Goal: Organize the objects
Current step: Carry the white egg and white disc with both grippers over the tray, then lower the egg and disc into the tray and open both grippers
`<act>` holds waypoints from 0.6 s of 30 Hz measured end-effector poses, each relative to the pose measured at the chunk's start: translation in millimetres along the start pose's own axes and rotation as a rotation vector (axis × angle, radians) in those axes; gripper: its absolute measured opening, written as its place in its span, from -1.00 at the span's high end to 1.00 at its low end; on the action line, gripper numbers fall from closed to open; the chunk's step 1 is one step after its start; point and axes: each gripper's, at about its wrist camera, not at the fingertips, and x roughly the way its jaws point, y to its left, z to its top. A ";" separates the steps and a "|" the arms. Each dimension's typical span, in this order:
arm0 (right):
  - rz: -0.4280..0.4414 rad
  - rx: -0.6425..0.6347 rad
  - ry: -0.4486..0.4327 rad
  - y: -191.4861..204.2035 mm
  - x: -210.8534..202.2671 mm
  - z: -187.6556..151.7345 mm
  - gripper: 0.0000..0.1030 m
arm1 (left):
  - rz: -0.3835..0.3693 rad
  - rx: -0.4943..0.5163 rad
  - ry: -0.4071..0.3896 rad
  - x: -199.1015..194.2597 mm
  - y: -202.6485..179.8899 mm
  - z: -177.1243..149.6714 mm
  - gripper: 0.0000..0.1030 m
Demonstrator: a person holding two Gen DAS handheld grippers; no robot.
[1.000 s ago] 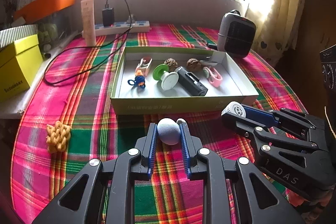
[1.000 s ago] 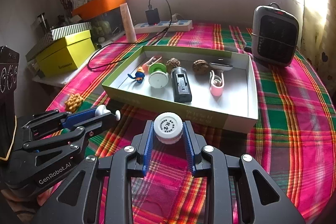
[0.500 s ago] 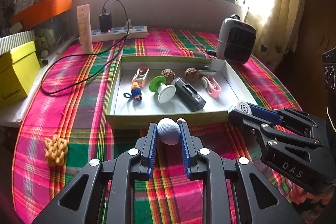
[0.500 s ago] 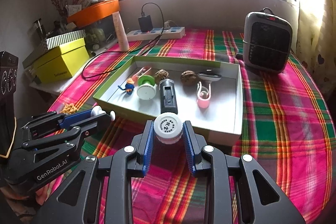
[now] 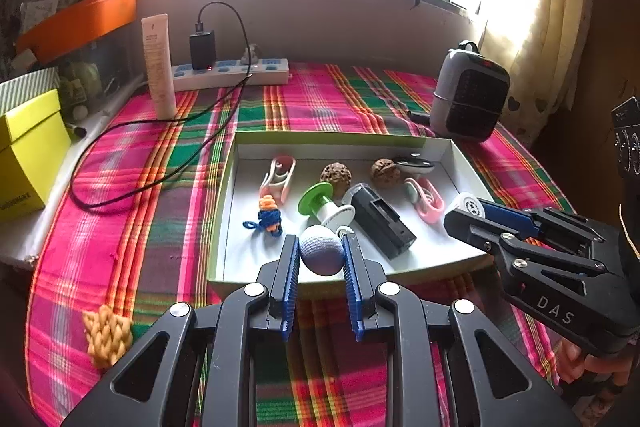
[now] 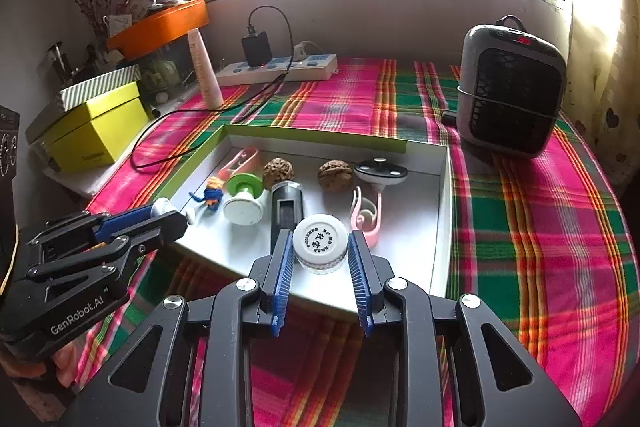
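Left gripper (image 5: 322,255) jaws clamp a grey ball (image 5: 322,254); the yellow knot (image 5: 107,335) shows only there. Right gripper (image 6: 320,247) jaws clamp a white-capped jar (image 6: 320,242).

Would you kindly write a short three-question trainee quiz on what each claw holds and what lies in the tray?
1. True or false: the left claw is shut on a grey-blue ball.
2. What does the right claw hold? A) a walnut B) a white-capped jar C) a pink clip
3. Fill in: the knotted yellow rope piece lies outside the tray, on the plaid ____.

Key
1. True: both pads press the ball's sides.
2. B: the jar sits between the pads; two walnuts and the pink clip lie in the tray.
3. Tablecloth.
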 end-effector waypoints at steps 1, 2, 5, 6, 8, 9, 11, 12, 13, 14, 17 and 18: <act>-0.001 -0.002 0.004 0.0 3.4 1.4 0.44 | 0.002 0.001 0.001 2.1 0.5 0.8 0.61; -0.002 -0.002 0.007 -1.0 5.3 2.4 0.44 | 0.004 0.000 0.005 4.4 1.3 1.5 0.61; -0.007 0.003 0.014 -4.7 12.5 6.1 0.44 | 0.007 0.000 0.011 9.4 2.9 3.4 0.61; -0.005 0.007 0.017 -6.0 14.8 7.6 0.44 | 0.007 -0.002 0.013 11.0 3.7 4.3 0.61; -0.005 0.012 0.025 -8.2 19.9 10.0 0.44 | 0.010 -0.004 0.014 14.2 5.5 6.3 0.61; -0.006 0.012 0.027 -8.6 22.3 11.0 0.44 | 0.011 -0.007 0.015 16.3 6.6 7.1 0.61; -0.010 0.011 0.033 -9.5 26.8 13.1 0.44 | 0.015 -0.013 0.021 20.3 8.6 8.5 0.61; -0.010 0.011 0.035 -9.7 28.9 14.1 0.44 | 0.015 -0.014 0.022 22.0 9.5 9.1 0.61; -0.011 0.012 0.039 -10.3 31.8 15.3 0.44 | 0.016 -0.013 0.026 24.1 10.2 9.3 0.61; -0.011 0.013 0.042 -10.7 33.7 16.2 0.44 | 0.019 -0.015 0.029 26.2 11.0 9.6 0.61; -0.008 0.009 0.049 -11.2 39.1 17.9 0.44 | 0.019 -0.019 0.036 30.7 12.5 10.4 0.61; -0.006 0.008 0.051 -11.4 40.7 18.1 0.44 | 0.018 -0.019 0.037 32.3 12.8 11.1 0.61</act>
